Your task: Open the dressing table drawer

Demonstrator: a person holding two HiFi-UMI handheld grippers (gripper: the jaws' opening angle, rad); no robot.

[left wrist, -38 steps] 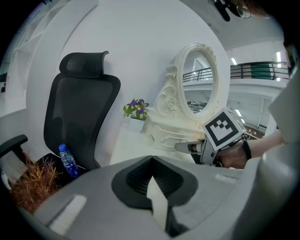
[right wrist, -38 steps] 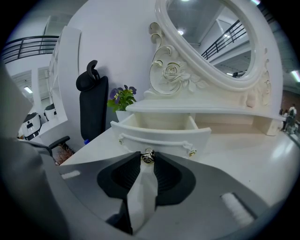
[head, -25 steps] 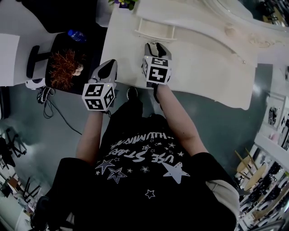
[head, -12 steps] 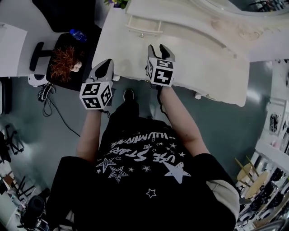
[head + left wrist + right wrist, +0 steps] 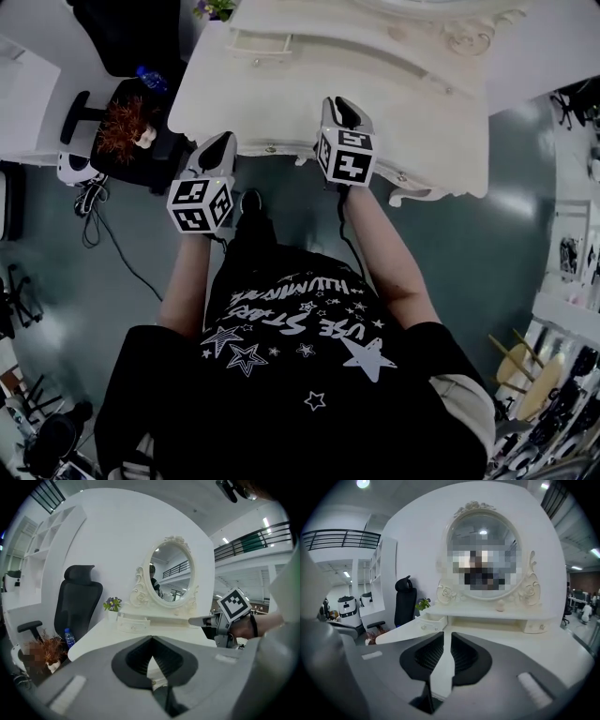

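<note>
The white dressing table (image 5: 309, 84) stands in front of me. Its small upper left drawer (image 5: 258, 45) (image 5: 133, 625) (image 5: 425, 624) juts a little out of the shelf; a matching drawer (image 5: 536, 626) sits at the right. Two knobs show on the table's front edge (image 5: 272, 150). My left gripper (image 5: 217, 141) (image 5: 151, 638) hangs at the front edge near the table's left corner, its tips touching and holding nothing. My right gripper (image 5: 339, 105) (image 5: 444, 634) is over the front edge, level with the tabletop, its jaws a narrow slit apart and empty.
An oval mirror (image 5: 171, 578) (image 5: 485, 559) rises at the table's back. A small flower pot (image 5: 214, 9) (image 5: 112, 605) stands at the back left corner. A black office chair (image 5: 131, 37) (image 5: 77, 602), a water bottle (image 5: 150, 77) and a reddish tuft (image 5: 122, 131) are to the left.
The table has slid up and away in the head view. Both grippers have drawn back from over the tabletop to its front edge. The right jaws look closer together.
</note>
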